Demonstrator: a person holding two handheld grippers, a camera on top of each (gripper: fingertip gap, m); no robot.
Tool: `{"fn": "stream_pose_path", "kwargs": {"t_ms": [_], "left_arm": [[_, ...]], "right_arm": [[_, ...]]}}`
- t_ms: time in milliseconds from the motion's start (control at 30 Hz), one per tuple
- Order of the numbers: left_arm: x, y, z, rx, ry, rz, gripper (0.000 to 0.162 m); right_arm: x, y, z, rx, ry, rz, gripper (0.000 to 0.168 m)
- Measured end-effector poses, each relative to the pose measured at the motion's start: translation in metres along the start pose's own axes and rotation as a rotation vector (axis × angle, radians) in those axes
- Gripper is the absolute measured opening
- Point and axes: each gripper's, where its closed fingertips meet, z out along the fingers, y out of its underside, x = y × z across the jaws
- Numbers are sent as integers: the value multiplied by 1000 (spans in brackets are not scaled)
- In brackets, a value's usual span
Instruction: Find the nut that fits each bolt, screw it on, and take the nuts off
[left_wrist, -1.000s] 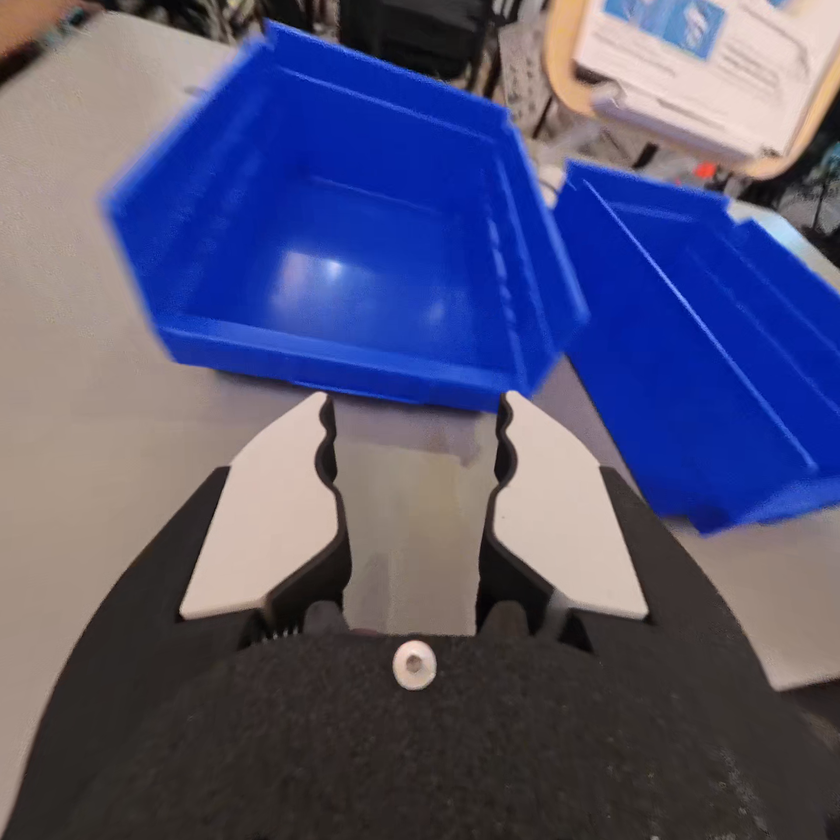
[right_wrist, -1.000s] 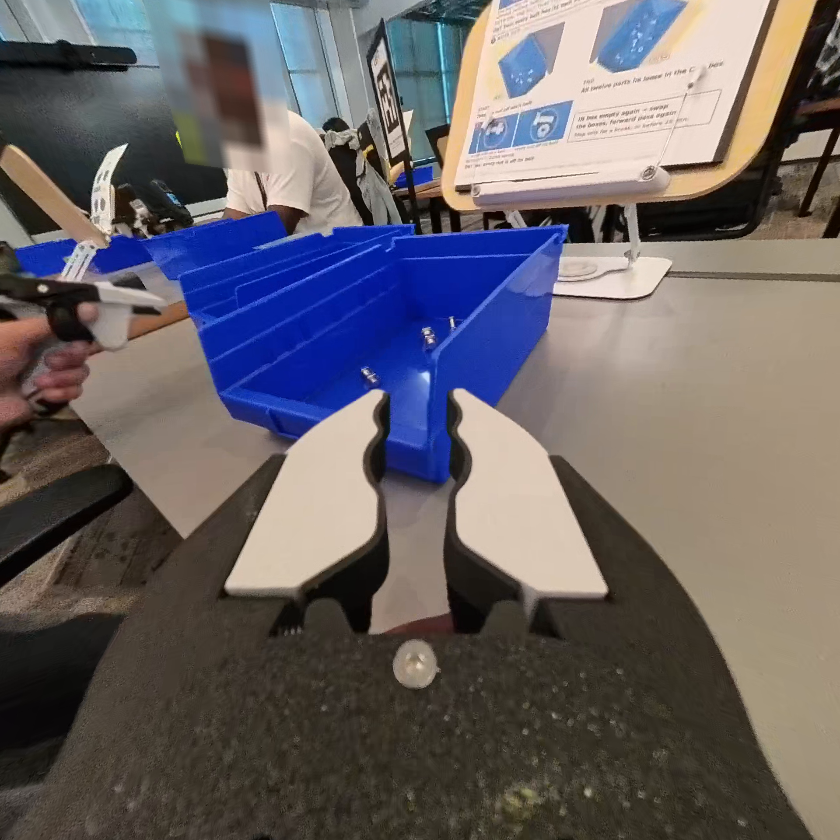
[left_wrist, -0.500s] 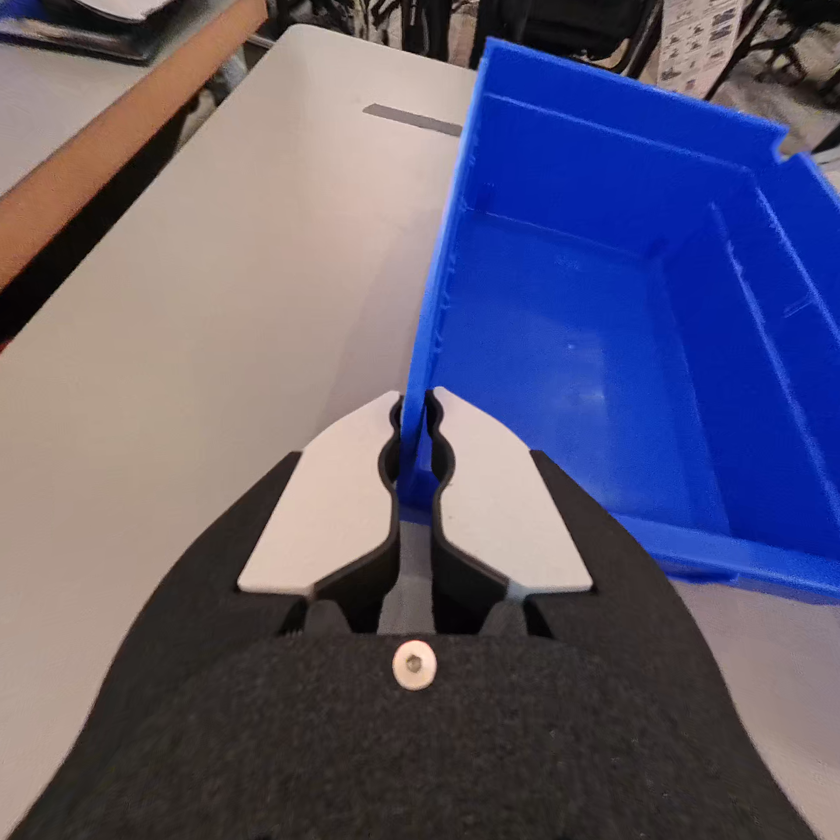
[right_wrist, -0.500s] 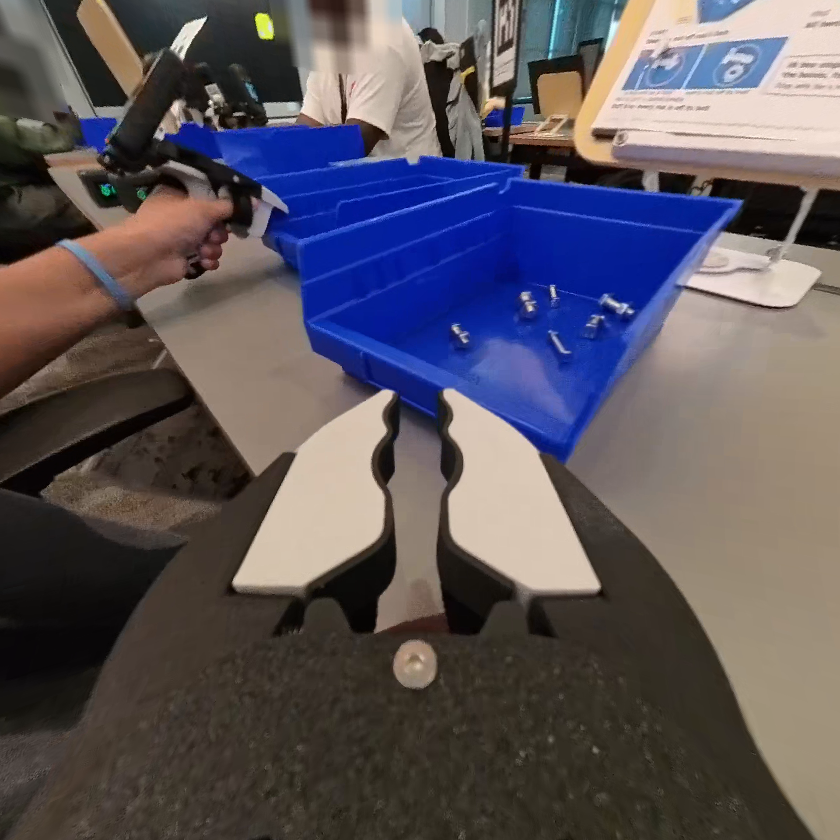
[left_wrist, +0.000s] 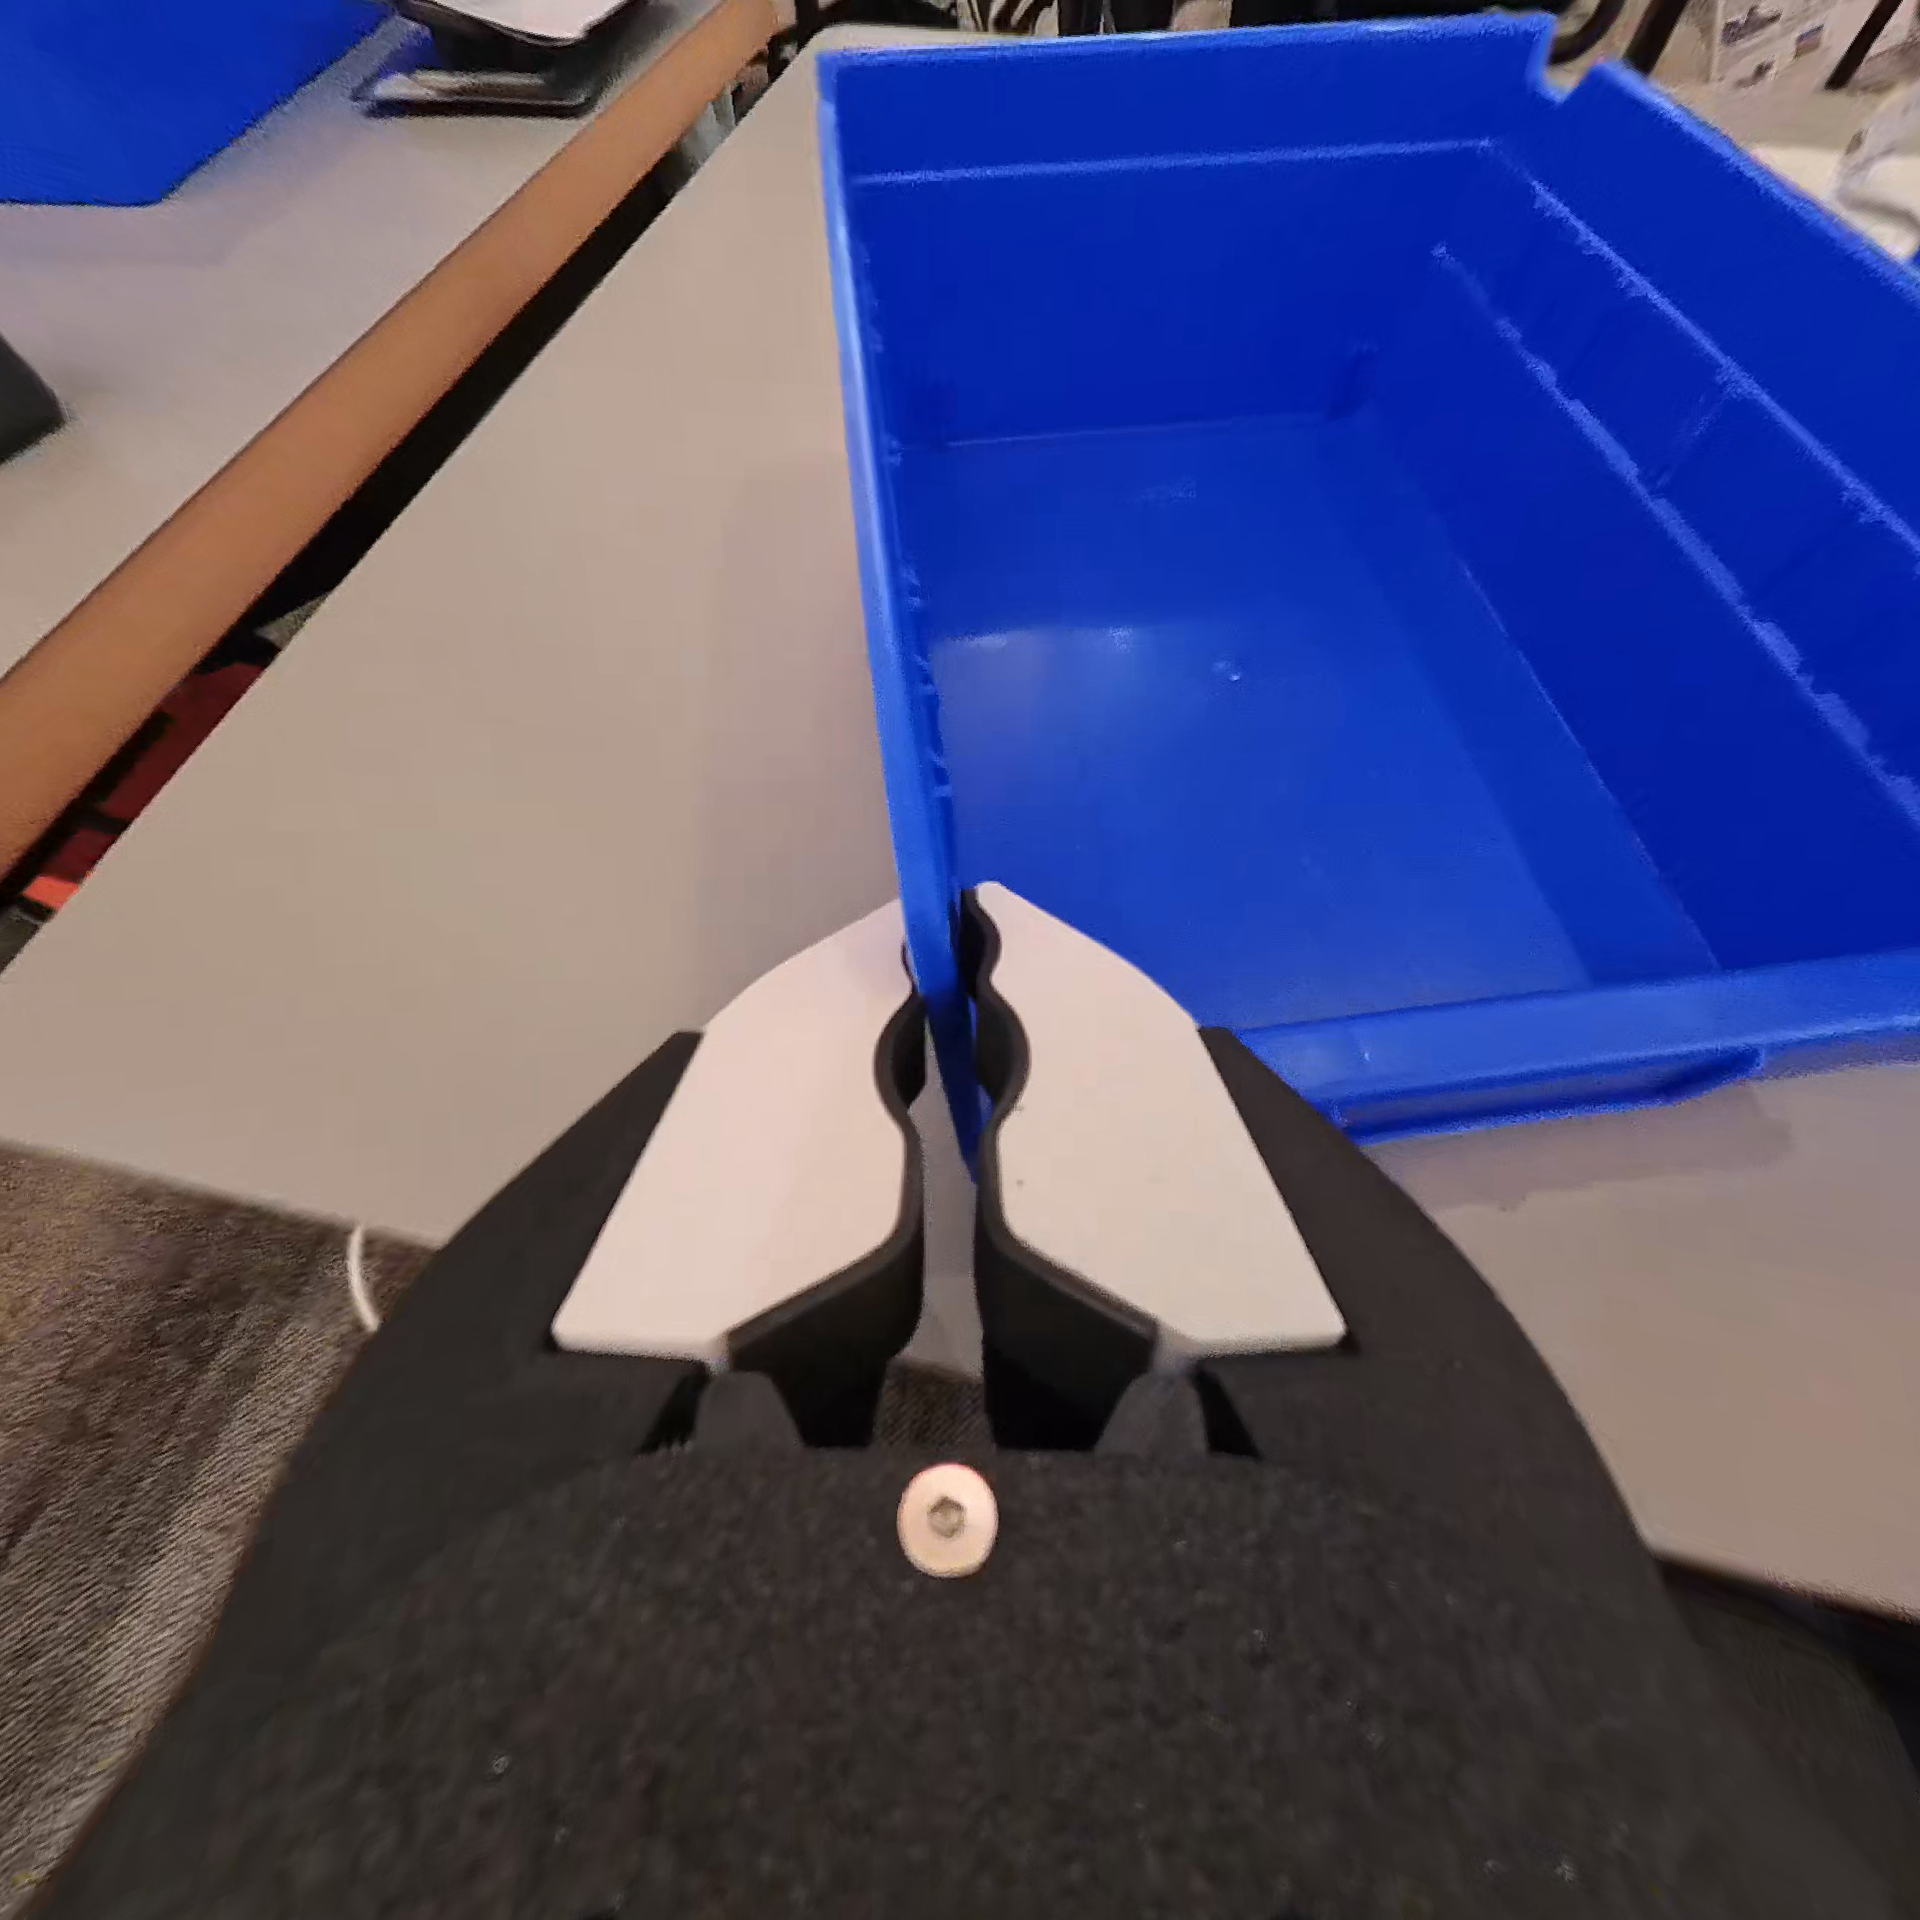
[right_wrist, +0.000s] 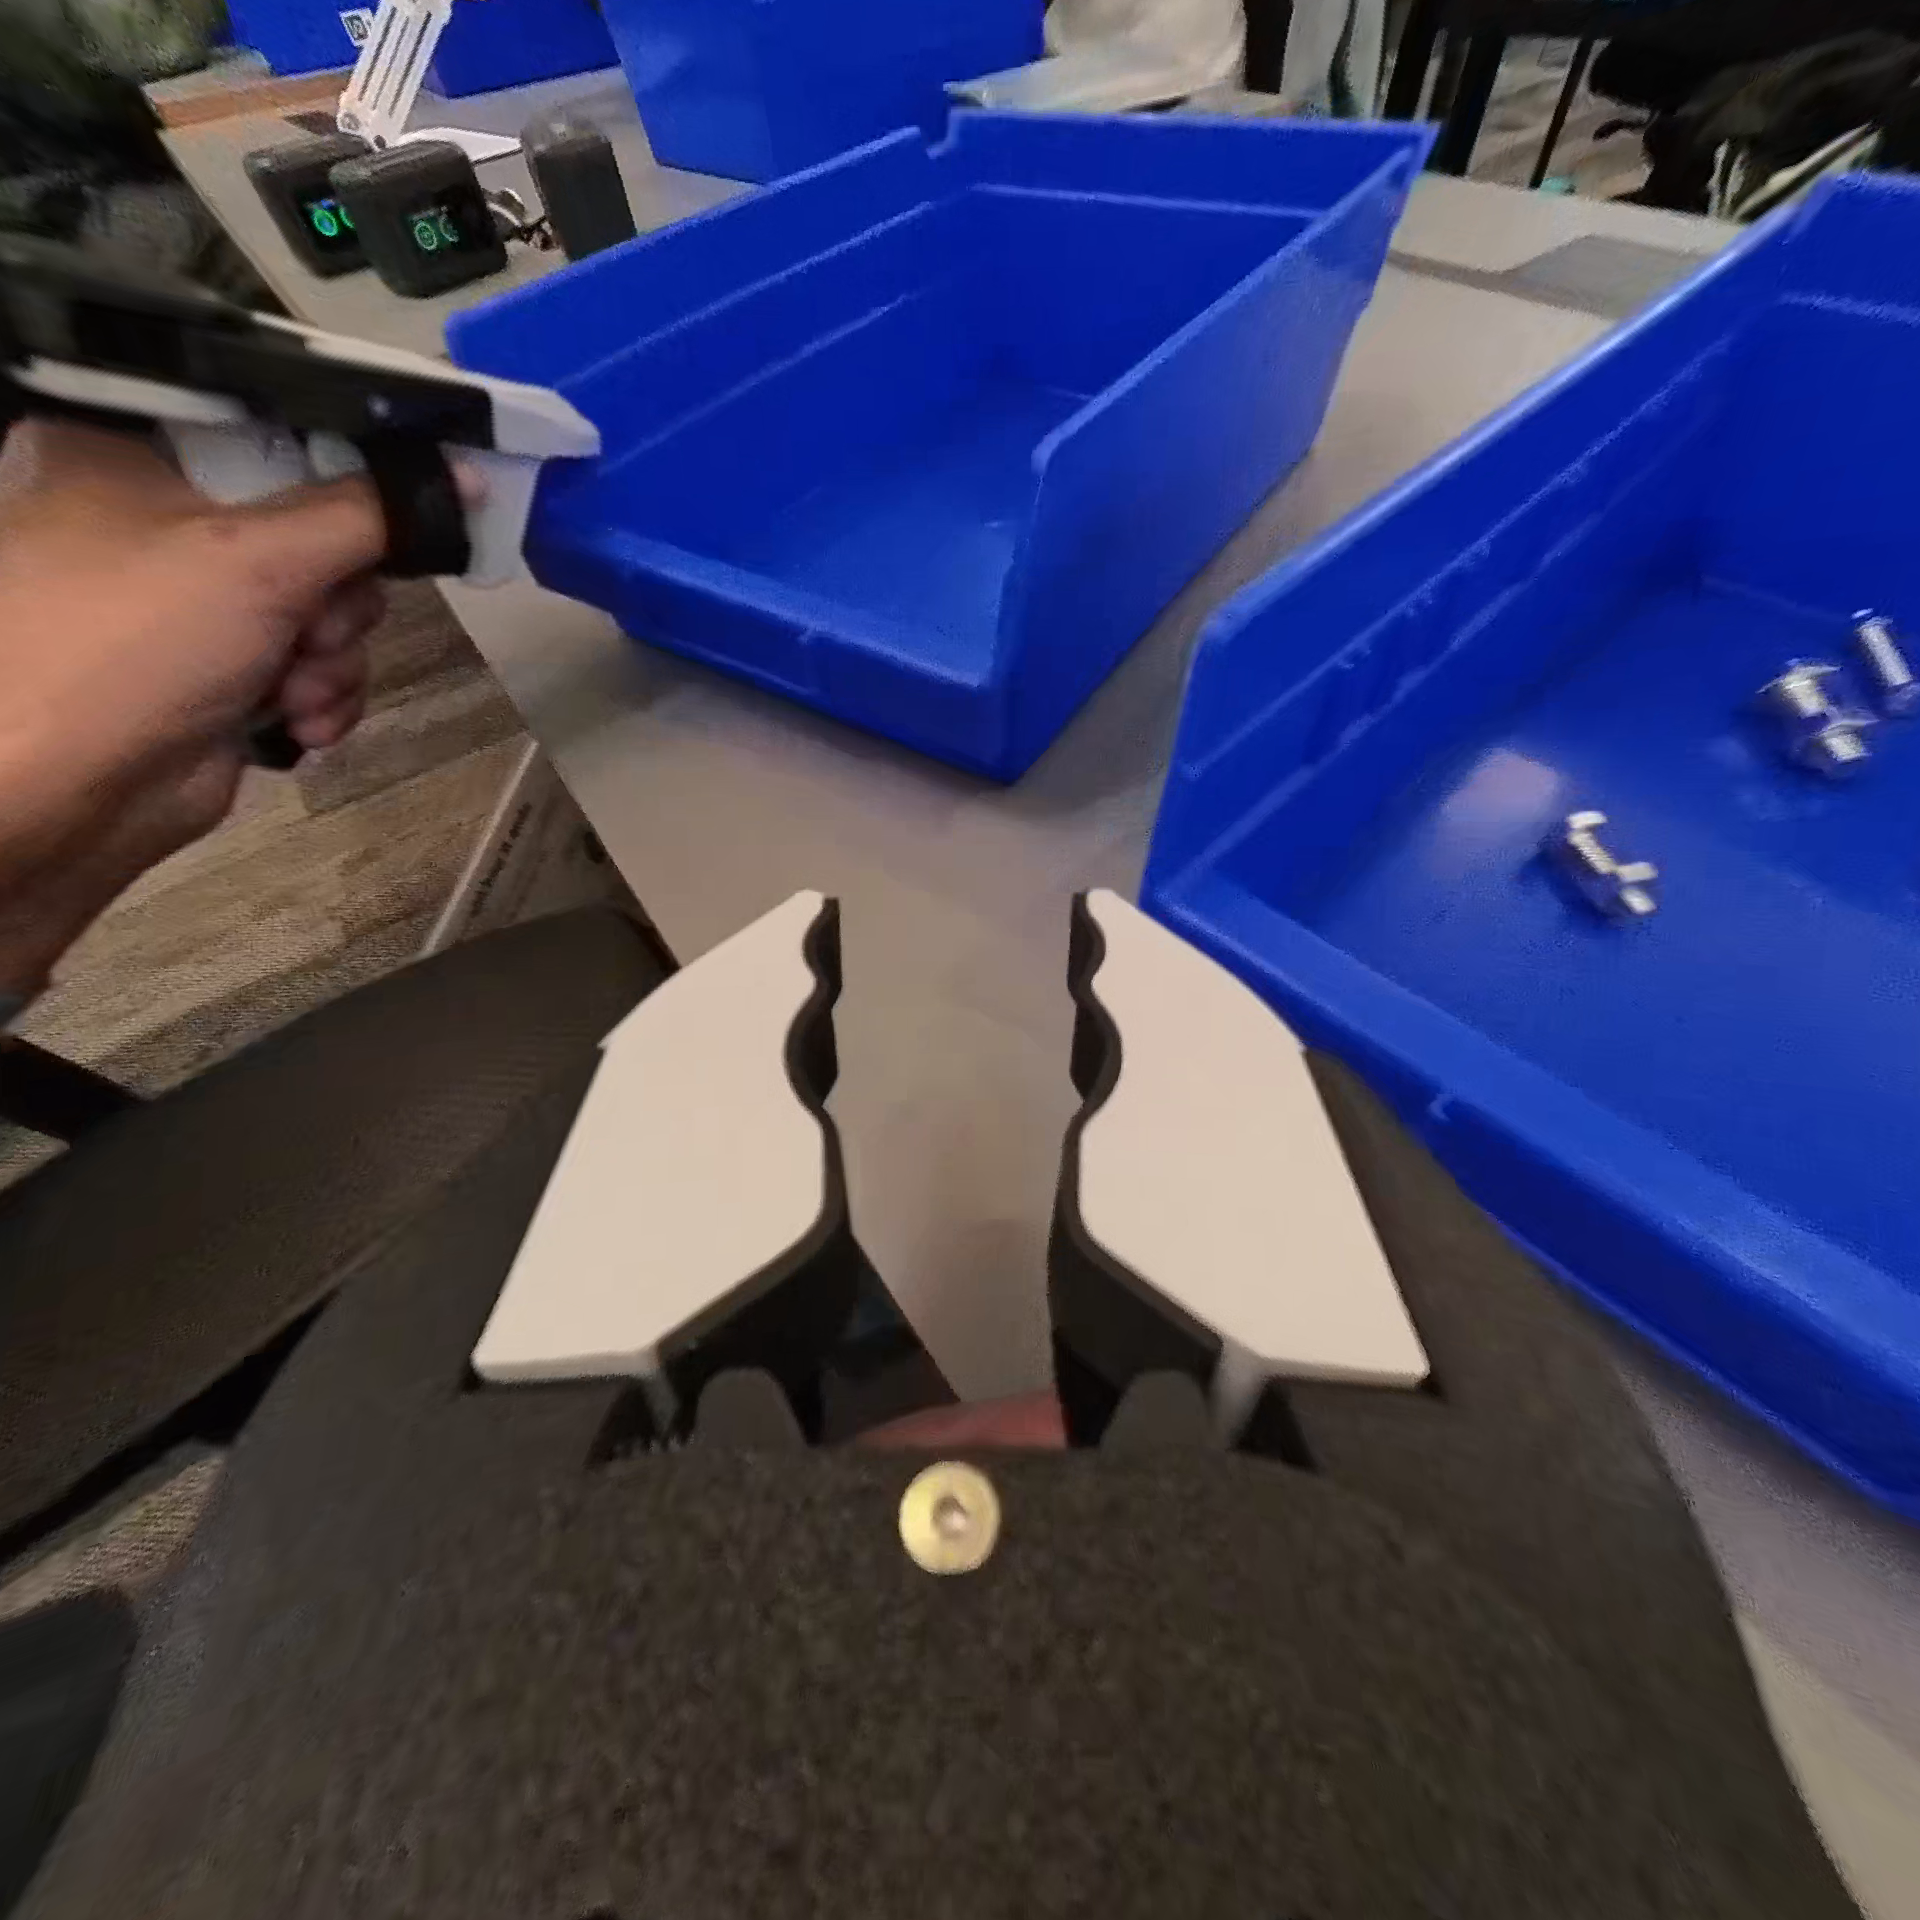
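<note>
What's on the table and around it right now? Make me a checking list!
Surface: grey table, bare between the bins.
Job's things: empty blue bin; second blue bin with small metal bolts with nuts.
Clutter: two small black devices with green lights at the far edge.
Grippers: left gripper shut on the empty bin's side wall; right gripper open, holding nothing.
Cables: thin white cable over the table edge.
Surroundings: carpet floor, neighbouring table, more blue bins behind.
</note>
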Motion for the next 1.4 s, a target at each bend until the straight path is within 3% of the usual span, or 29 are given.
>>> {"fn": "stream_pose_path", "kwargs": {"t_ms": [100,300,333,367,433,567,733,900,1033,1200,1400], "left_arm": [[1,16,-30,12,-11,28,4],[9,40,-77,64,-12,55,5],[9,43,-83,70,-13,67,5],[9,46,-90,76,-22,79,5],[7,47,-105,113,-59,112,5],[16,19,-132,230,-104,118,6],[56,-67,-142,385,-22,98,5],[152,-155,-121,440,122,152,4],[262,-185,-97,424,257,204,4],[408,-172,-77,373,392,309,5],[550,-125,-69,306,497,371,5]], "right_arm": [[-18,-3,21,-23,-53,70,44],[-37,-12,49,-29,8,-4,42],[-34,-14,51,-28,48,-13,36],[-29,-15,51,-25,89,-23,19],[-30,-16,51,-13,96,-31,10],[-26,-47,36,116,180,-100,6],[10,-125,-18,299,294,-115,6],[100,-168,-86,362,462,-78,6],[189,-160,-152,353,590,9,6],[289,-104,-243,294,744,128,5],[372,-31,-340,234,881,246,4]]}}
